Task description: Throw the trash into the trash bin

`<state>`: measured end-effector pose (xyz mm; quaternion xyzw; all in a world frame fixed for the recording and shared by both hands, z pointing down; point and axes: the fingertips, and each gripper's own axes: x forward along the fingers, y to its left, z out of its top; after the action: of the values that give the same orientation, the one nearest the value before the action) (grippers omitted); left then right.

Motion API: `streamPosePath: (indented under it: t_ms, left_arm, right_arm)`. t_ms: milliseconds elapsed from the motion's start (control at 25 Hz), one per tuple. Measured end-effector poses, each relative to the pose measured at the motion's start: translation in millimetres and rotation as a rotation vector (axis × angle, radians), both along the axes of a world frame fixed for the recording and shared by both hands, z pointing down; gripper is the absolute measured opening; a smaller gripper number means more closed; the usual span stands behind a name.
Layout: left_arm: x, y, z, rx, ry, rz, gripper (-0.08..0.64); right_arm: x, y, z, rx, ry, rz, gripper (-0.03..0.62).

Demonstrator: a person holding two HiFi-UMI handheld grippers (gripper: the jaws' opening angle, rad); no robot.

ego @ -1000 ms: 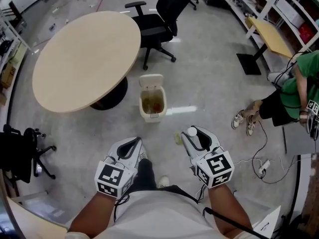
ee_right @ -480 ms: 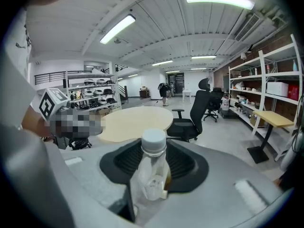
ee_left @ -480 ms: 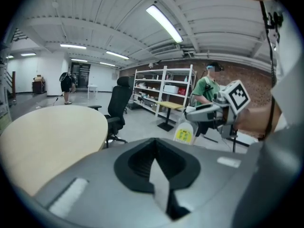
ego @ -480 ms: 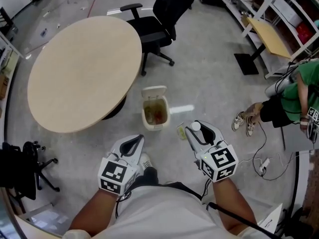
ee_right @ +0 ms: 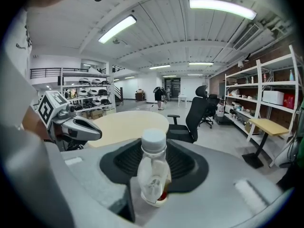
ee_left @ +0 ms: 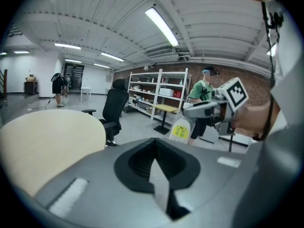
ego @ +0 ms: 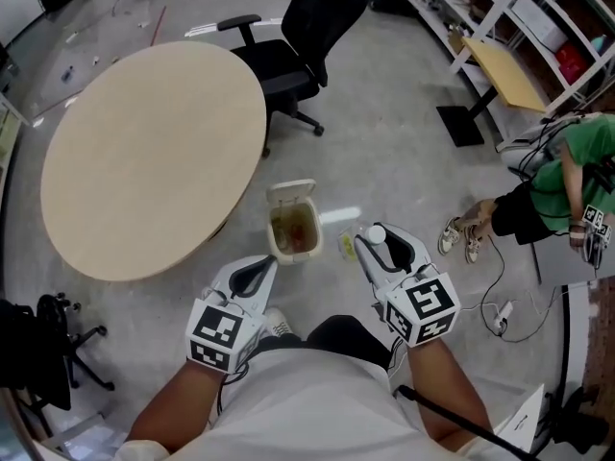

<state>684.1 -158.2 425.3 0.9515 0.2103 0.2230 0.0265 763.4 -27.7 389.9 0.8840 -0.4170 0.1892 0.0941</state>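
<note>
Trash bin (ego: 294, 256) nearer than before, right gripper (ego: 377, 244) fingers clamped on bottle (ee_right: 153, 171), left gripper (ego: 259, 269) fingers together

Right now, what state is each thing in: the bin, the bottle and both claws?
trash bin: lid up, brownish contents inside.
right claw: shut on the bottle.
bottle: capped, upright, not yet in the bin.
left claw: shut, nothing in it.

No readable text, bottle (ee_left: 181, 128) label too blurred
</note>
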Motion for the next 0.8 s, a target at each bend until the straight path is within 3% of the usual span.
streamPosePath:
  t_ms: [560, 800]
  left_arm:
    - [7.8, -6.7, 19.0, -0.016, -0.029, -0.069, 0.007]
    - [12.4, -8.8, 49.7, 0.006, -0.109, -0.091, 0.008]
  right_arm:
    - [14.7, -13.7, 35.0, -0.014, -0.059, -0.046, 0.155]
    - [30.5, -27.5, 74.3, -0.012, -0.125, -0.07, 0.155]
